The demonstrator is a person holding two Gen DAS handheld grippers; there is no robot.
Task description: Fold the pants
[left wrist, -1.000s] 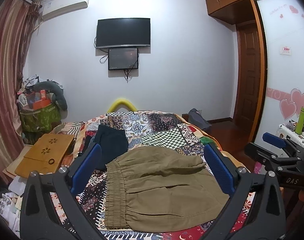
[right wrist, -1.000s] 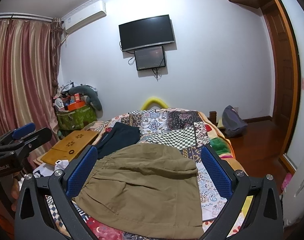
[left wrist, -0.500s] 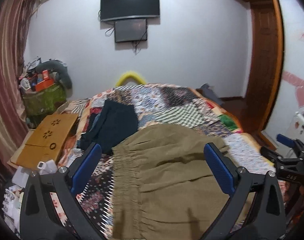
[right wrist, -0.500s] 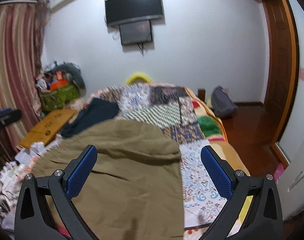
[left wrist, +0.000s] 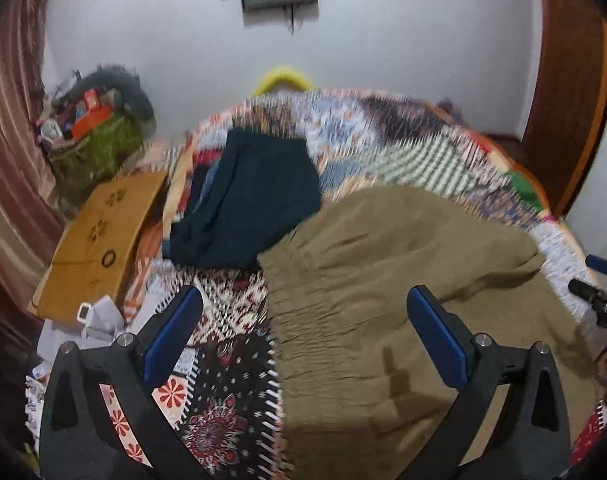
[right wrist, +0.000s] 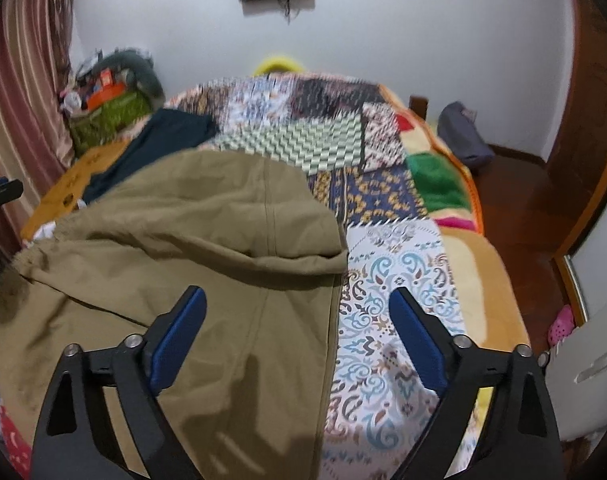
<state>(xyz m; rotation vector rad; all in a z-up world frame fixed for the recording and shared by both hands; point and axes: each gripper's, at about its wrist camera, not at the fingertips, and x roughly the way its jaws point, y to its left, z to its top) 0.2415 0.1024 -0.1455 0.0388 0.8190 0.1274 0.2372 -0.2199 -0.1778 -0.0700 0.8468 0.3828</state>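
pants (left wrist: pixel 383 300): olive, partly folded on quilt (left wrist: pixel 231 392), centre to 5 o'clock in left view
left gripper (left wrist: pixel 303 344): jaws wide apart, empty, over waistband
right gripper (right wrist: pixel 297 340): jaws spread, empty, over right edge
tip: pinch both layers at edge, lift evenly, avoid quilt
dark garment (left wrist: pixel 247 200): 11 o'clock, touching pants

pants (left wrist: pixel 383 280) on bed (left wrist: pixel 423 152), garment (left wrist: pixel 247 200) behind-left, board (left wrist: pixel 99 232) beside bed
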